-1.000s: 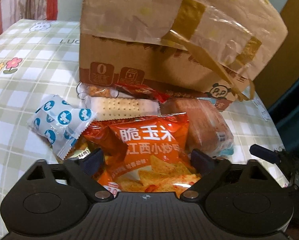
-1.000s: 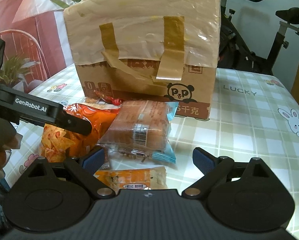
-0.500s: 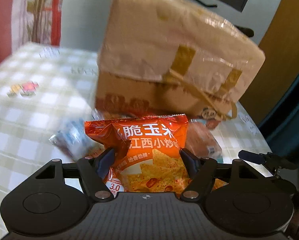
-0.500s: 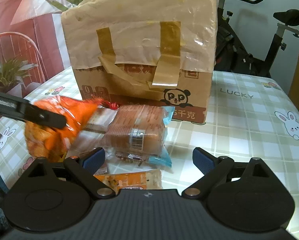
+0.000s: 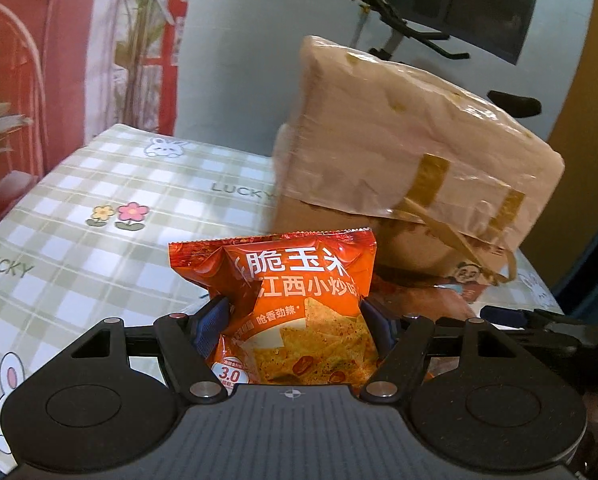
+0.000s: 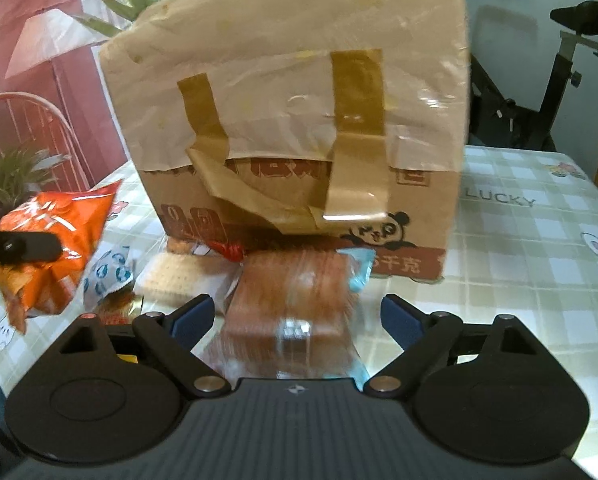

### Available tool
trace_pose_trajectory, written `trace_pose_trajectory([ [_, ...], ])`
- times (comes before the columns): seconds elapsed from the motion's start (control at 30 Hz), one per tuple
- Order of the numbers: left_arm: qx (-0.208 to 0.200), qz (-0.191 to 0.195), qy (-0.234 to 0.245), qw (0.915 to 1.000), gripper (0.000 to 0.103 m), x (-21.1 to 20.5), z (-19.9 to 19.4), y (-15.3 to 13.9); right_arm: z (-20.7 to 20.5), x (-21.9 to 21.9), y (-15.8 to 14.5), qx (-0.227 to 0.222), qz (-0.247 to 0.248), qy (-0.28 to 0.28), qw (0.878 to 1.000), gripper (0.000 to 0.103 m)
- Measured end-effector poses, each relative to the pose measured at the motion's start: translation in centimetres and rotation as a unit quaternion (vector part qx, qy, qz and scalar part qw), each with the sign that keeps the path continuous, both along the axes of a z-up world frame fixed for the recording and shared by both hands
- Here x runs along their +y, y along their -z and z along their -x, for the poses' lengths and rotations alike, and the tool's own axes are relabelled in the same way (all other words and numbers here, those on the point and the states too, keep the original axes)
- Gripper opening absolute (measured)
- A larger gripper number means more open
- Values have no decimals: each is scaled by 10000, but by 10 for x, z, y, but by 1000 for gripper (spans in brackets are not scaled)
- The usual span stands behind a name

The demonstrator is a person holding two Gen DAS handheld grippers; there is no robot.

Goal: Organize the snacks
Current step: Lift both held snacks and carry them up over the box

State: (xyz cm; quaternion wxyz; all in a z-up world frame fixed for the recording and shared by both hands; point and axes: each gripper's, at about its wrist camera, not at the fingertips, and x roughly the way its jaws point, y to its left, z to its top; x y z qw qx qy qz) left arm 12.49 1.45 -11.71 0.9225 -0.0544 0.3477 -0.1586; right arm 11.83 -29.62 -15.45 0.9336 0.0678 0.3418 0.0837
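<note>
While my left tongs (image 5: 295, 320) pinch the orange chip bag (image 5: 295, 312) by its lower sides, the bag hangs clear above the checked surface (image 5: 99, 240), upright, printed face toward me. Both blue pads press into the crinkled foil, so that grip is firm on the bag. From the right wrist view I see the same chip bag (image 6: 47, 248) off to the left, raised above the cloth, with one dark finger of the left tongs across it.

My right tongs (image 6: 297, 316) are wide apart, the jaws closing, and nothing is pinched. Between them lies a clear-wrapped brown cake (image 6: 295, 300), blurred, resting on the surface; I cannot tell whether the pads touch its wrapper, but they look apart from it.

Behind the cake stands the big cardboard box (image 6: 299, 120), taped with brown strips, a panda printed at its lower right corner. At the foot of the box lie the other snacks: a cracker pack (image 6: 175, 280), a white packet with blue dots (image 6: 107, 276) just beside it, and a small red wrapper (image 6: 227, 250) against the box. In the left wrist view the box (image 5: 411, 152) is behind the bag to the right.
</note>
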Motion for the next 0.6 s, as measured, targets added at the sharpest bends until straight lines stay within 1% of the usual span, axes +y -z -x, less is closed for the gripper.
trace_pose_trajectory([
  [0.17,16,-33,-105,9999,74,6,0,3,-27,13,10,326,157,105,9993,92],
  [0.23,32,-39,-126,9999,74,8,-2,4,-32,18,14,434,266,97,9987,91],
  [0.27,36,-41,-133,9999,74,8,-1,5,-34,21,16,469,341,106,9983,88],
  [0.3,34,-40,-138,9999,74,8,-1,5,-34,21,19,470,421,130,9979,81],
  [0.4,6,-42,-156,9999,74,9,-1,5,-30,19,17,434,392,82,9983,74],
  [0.6,-29,-24,-159,9999,74,9,1,4,-2,16,6,269,172,-76,9995,73],
])
